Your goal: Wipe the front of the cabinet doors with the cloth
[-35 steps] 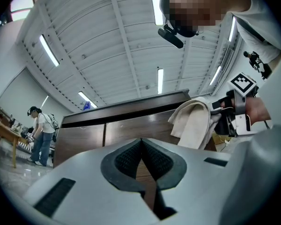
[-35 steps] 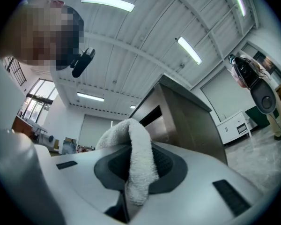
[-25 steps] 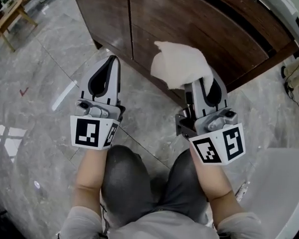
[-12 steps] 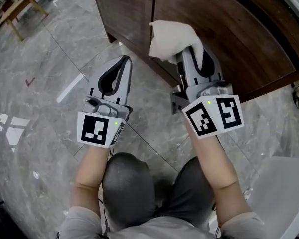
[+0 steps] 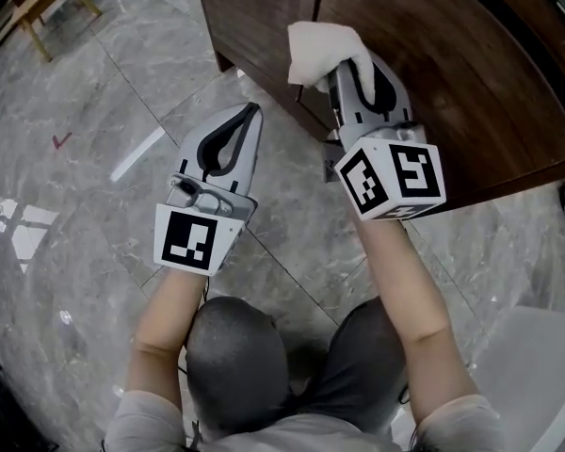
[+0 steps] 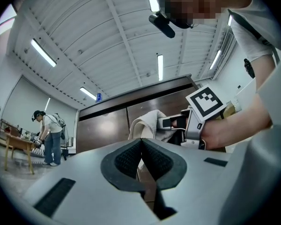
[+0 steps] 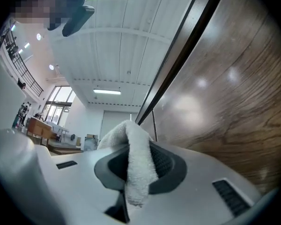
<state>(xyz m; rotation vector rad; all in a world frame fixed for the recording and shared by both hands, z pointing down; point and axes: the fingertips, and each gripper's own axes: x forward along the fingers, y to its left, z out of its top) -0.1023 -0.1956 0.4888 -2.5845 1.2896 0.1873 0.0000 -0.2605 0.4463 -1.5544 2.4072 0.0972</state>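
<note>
Right gripper (image 5: 344, 64) clamped on white cloth (image 5: 322, 50) against dark wooden cabinet door (image 5: 452, 73); left gripper (image 5: 240, 125) closed, empty, over grey marble floor (image 5: 85, 196)

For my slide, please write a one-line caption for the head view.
Right gripper holds a white cloth at the wooden cabinet door; left gripper, shut and empty, hangs over the floor.

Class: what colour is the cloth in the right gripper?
The cloth is white, clearest in head view.
</note>
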